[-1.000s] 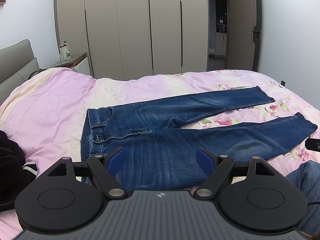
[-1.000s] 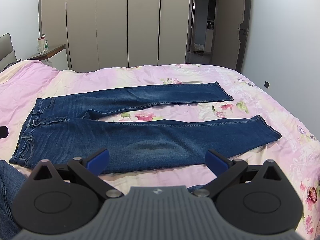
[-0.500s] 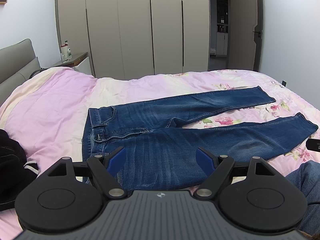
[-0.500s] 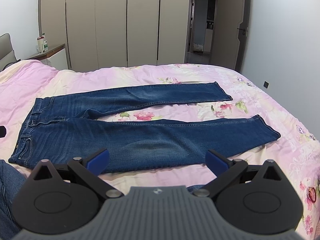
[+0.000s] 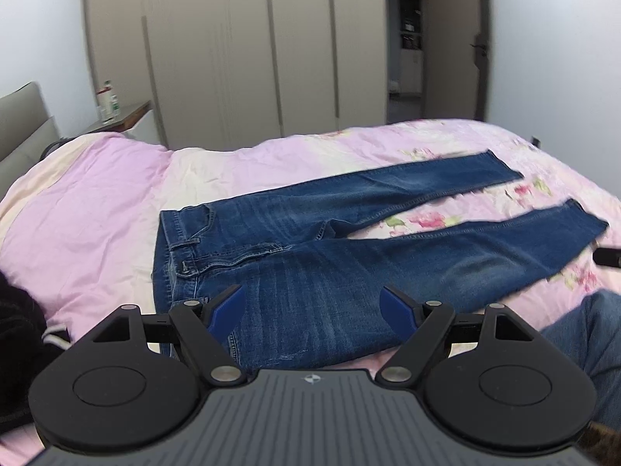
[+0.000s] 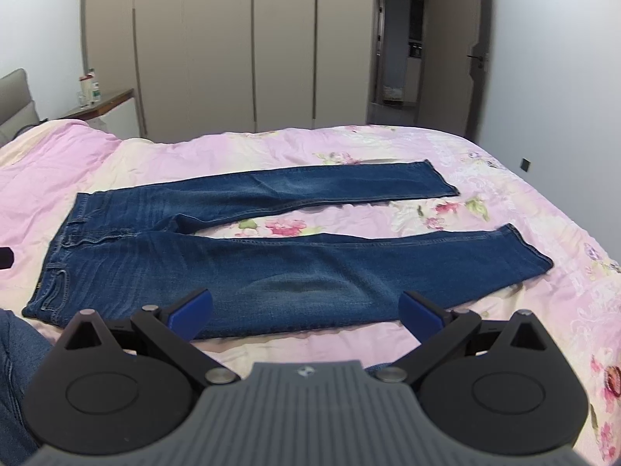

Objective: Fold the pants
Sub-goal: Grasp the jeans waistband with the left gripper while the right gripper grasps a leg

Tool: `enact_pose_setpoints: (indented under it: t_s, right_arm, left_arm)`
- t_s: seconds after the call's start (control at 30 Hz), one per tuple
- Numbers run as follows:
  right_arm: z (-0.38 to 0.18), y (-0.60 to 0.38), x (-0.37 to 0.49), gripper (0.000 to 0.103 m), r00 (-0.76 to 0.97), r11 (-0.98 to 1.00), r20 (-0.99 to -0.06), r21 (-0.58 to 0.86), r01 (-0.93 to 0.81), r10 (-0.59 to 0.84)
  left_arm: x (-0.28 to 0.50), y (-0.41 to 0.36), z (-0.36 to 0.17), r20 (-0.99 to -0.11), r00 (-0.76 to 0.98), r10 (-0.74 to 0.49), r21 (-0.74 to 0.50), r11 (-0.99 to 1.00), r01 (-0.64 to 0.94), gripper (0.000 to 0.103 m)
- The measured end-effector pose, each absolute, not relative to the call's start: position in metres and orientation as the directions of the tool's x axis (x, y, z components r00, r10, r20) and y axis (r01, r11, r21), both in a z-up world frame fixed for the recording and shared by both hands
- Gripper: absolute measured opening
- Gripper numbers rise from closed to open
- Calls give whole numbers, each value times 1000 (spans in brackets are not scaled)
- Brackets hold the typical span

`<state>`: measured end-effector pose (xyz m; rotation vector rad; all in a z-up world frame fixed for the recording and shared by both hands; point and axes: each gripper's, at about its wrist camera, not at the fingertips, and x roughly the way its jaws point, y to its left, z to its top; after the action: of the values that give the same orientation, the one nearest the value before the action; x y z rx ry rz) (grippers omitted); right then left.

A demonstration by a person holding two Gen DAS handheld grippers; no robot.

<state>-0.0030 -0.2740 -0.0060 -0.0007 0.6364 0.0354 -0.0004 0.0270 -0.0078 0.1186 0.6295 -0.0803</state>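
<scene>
left hand-held gripper (image 5: 312, 305) — wide open, empty | right hand-held gripper (image 6: 306, 310) likewise (both above pants (image 6: 271, 256))

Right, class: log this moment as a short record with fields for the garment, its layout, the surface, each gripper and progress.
garment: blue jeans
layout: spread flat, legs apart in a V, waistband on the left of the view
surface: pink floral bedspread
left gripper: open, holding nothing, above the hip area
right gripper: open, holding nothing, over the near leg
progress: no fold made yet
</scene>
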Motion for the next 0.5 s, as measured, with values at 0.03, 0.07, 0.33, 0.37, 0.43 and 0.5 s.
enact_pose_setpoints:
  t_s: [0.03, 0.07, 0.33, 0.37, 0.43, 0.5]
  right_arm:
    - [-7, -277, -2, 98, 809, 999, -586, 15, -49, 49]
    - [-8, -280, -2, 98, 816, 998, -575, 14, -63, 60]
    - [-17, -312, 25, 90, 825, 984, -560, -89, -155, 79]
    - [-18, -318, 30, 89, 824, 982, -562, -103, -160, 75]
    - [-21, -328, 40, 88, 820, 978, -569, -132, -160, 58]
    - [-25, -339, 53, 88, 811, 975, -585, -160, -151, 30]
  left_arm:
    - [1, 30, -9, -597, 800, -60, 99, 984, 147, 88]
    - [4, 32, -9, -609, 788, -88, 111, 974, 195, 86]
    - [32, 33, -47, -772, 623, -125, 263, 830, 492, 78]
    - [37, 32, -54, -793, 601, -105, 287, 805, 519, 78]
    - [47, 35, -69, -833, 549, -68, 302, 775, 555, 78]
    - [59, 37, -81, -866, 499, -39, 299, 760, 578, 78]
